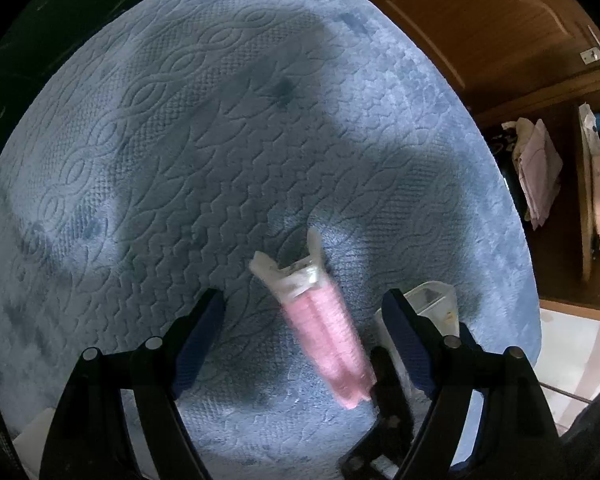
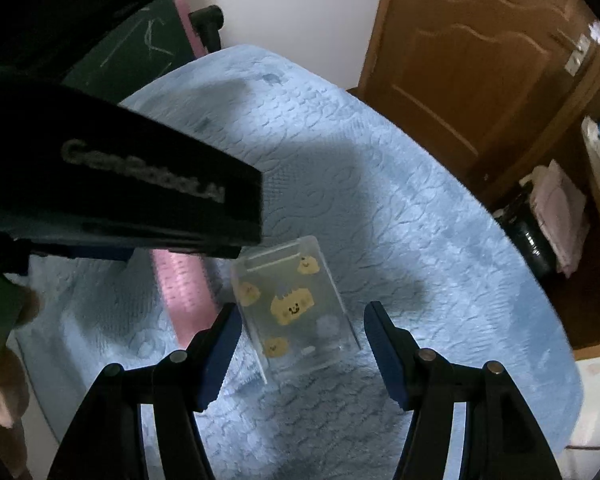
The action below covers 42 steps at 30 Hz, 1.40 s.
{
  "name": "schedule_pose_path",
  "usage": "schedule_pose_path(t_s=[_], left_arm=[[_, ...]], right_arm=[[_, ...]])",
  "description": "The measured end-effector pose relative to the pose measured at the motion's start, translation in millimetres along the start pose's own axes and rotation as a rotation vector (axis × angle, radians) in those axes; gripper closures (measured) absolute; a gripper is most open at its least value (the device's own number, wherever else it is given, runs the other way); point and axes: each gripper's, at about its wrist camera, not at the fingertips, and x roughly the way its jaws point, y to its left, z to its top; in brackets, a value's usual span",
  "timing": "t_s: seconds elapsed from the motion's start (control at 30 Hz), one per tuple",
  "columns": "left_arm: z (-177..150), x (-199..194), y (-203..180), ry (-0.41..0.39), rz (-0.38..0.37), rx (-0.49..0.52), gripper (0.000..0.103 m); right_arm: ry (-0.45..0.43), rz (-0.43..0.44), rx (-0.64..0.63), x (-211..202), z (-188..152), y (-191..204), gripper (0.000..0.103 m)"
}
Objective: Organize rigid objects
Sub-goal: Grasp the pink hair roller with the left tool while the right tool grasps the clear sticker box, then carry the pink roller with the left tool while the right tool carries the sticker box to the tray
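A pink hair-roller clip with a white clamp end (image 1: 320,324) lies on the blue quilted cover (image 1: 180,140), between the fingers of my open left gripper (image 1: 304,320) and nearer the right finger. A clear plastic box with yellow cartoon stickers (image 2: 296,308) lies on the cover between the fingers of my open right gripper (image 2: 300,344). The box's edge shows behind the left gripper's right finger (image 1: 432,300). The pink clip (image 2: 184,284) shows partly under the left gripper's black body (image 2: 120,184) in the right wrist view.
A brown wooden door (image 2: 480,80) stands beyond the cover on the right. An open shelf with folded cloths (image 1: 536,168) is at the far right. A dark chalkboard (image 2: 140,48) stands at the back left. White floor tiles (image 1: 572,356) show at the lower right.
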Motion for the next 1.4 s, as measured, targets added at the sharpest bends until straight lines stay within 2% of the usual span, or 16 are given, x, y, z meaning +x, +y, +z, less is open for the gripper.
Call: schedule_pose_path(t_s=[0.07, 0.2, 0.47, 0.57, 0.6, 0.63, 0.7, 0.73, 0.83, 1.03, 1.23, 1.4], left_arm=[[-2, 1, -1, -0.002, 0.014, 0.014, 0.020], [-6, 4, -8, 0.003, 0.050, 0.035, 0.020], [-13, 17, -32, 0.048, 0.214, 0.082, 0.020], [-15, 20, -40, 0.041, 0.253, 0.098, 0.027], [-16, 19, -42, 0.037, 0.251, 0.105, 0.034], [-16, 17, -44, 0.030, 0.252, 0.117, 0.050], [-17, 13, -47, 0.023, 0.233, 0.139, 0.064], [-18, 12, -47, 0.025, 0.246, 0.146, 0.068], [-20, 11, -41, 0.027, 0.230, 0.165, 0.073], [-38, -12, -31, -0.025, 0.201, 0.274, 0.075], [-67, -52, -20, -0.032, 0.133, 0.424, 0.075], [-91, -103, -2, -0.064, 0.067, 0.563, 0.075]], right_arm=[[-0.002, -0.001, 0.021, 0, -3, -2, 0.044], [-0.007, -0.064, 0.024, -12, -14, -3, 0.045], [-0.042, -0.083, 0.172, -53, -56, -24, 0.045], [-0.043, -0.081, 0.224, -61, -70, -26, 0.045], [-0.041, -0.083, 0.237, -64, -74, -25, 0.045], [-0.042, -0.083, 0.251, -67, -80, -24, 0.045], [-0.045, -0.082, 0.276, -73, -89, -22, 0.046], [-0.048, -0.082, 0.287, -77, -92, -21, 0.046], [-0.063, -0.082, 0.318, -89, -99, -18, 0.047], [-0.105, -0.075, 0.399, -116, -119, -14, 0.049], [-0.138, -0.063, 0.440, -139, -129, -4, 0.049], [-0.193, -0.066, 0.447, -179, -132, 16, 0.050]])
